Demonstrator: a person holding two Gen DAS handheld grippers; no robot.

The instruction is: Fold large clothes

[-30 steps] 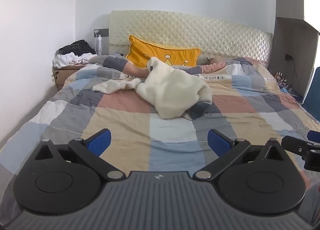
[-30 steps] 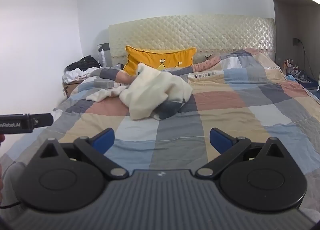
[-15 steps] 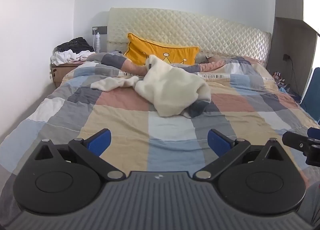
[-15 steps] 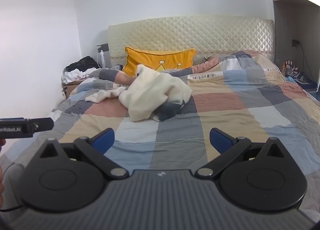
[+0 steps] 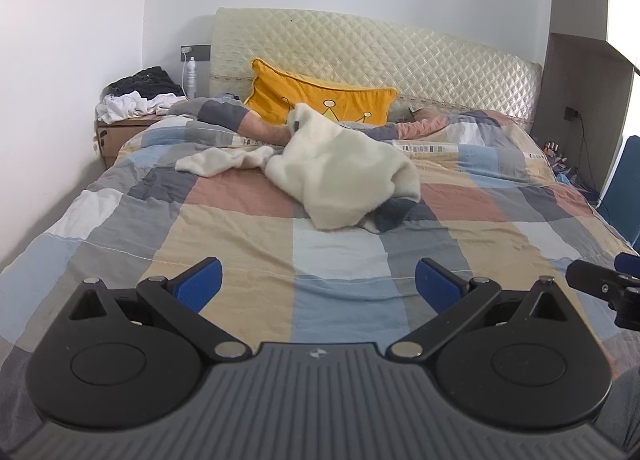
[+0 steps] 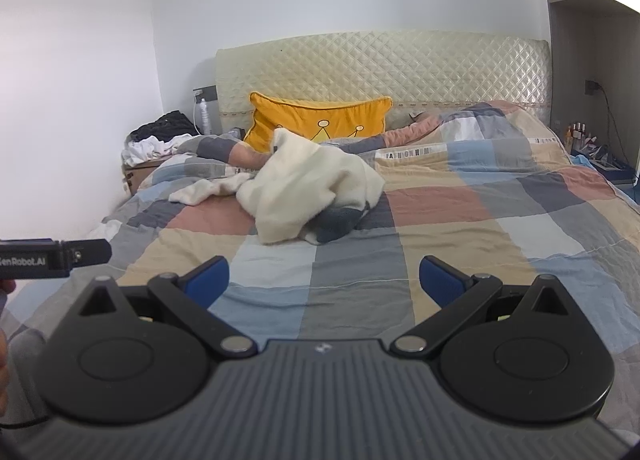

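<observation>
A big bed (image 5: 248, 260) fills the room, with a quilt of many colour squares on top. At the far end stands a pale padded headboard (image 5: 400, 55), and a yellow pillow (image 5: 320, 99) leans on it. A box with a heap of clothes (image 5: 136, 99) sits at the bed's far left corner.

In the middle of the bed, in front of the pillow, lies a cream garment (image 5: 340, 175). It is all bunched up in a lump. One long bit, maybe a sleeve, trails out to the left. A dark bit pokes out from under its right side.

The left gripper (image 5: 318, 286) is wide open and holds nothing. The right gripper (image 6: 324, 280) is wide open too, and also empty. Both hang over the near end of the bed, well apart from the garment.

The step now looks like reaching in to pick the garment up. To do it well, each gripper should go for its own side: the left one to the trailing bit, the right one to an edge on the right. Pinch just one layer, lift, and spread it flat before any fold
</observation>
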